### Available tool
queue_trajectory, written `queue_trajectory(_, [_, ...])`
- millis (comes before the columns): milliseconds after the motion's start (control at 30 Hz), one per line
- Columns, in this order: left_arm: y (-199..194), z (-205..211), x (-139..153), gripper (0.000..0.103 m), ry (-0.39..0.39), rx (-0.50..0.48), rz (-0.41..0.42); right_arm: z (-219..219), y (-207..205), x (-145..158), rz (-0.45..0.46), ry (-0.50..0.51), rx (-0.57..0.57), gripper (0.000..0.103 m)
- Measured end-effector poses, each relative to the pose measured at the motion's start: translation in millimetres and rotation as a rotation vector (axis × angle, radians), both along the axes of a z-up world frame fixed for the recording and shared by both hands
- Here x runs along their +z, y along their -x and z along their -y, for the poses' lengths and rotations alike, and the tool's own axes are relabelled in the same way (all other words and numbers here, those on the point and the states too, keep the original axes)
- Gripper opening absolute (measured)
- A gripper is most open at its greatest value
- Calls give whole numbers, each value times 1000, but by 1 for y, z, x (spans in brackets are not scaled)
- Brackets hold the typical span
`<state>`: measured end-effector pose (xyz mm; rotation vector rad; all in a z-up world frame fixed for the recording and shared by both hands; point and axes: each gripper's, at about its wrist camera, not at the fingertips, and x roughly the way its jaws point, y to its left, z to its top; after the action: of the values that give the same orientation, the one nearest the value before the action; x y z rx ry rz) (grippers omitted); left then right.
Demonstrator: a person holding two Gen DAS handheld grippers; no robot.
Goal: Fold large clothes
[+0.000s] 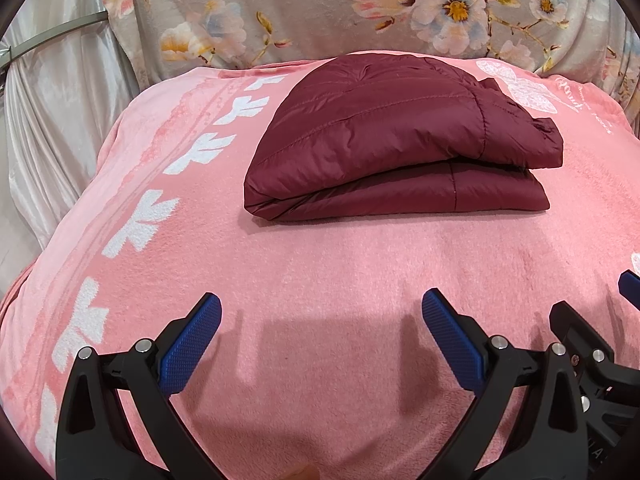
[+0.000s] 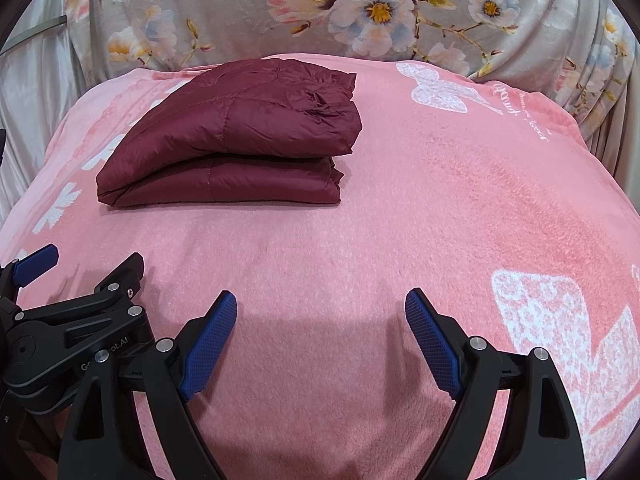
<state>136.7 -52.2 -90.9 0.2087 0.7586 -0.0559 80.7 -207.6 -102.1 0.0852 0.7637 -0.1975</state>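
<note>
A dark red quilted jacket (image 1: 400,140) lies folded in a thick stack on the pink blanket (image 1: 320,272); it also shows in the right wrist view (image 2: 236,140), at the upper left. My left gripper (image 1: 322,308) is open and empty, hovering over bare blanket short of the jacket. My right gripper (image 2: 320,306) is open and empty, over the blanket to the right of the left one. Each gripper shows at the edge of the other's view: the right gripper (image 1: 592,344) and the left gripper (image 2: 80,320).
The pink blanket with white leaf and butterfly prints covers the whole surface. A grey floral cloth (image 1: 320,8) hangs behind it. A pale satin curtain (image 1: 52,120) hangs at the left. The blanket drops off at its left edge (image 1: 24,280).
</note>
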Motion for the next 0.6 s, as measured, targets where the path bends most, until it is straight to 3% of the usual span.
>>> queue_trajectory(600, [1, 1, 2, 98, 9, -3, 1, 0, 0, 4, 6, 2, -2, 84])
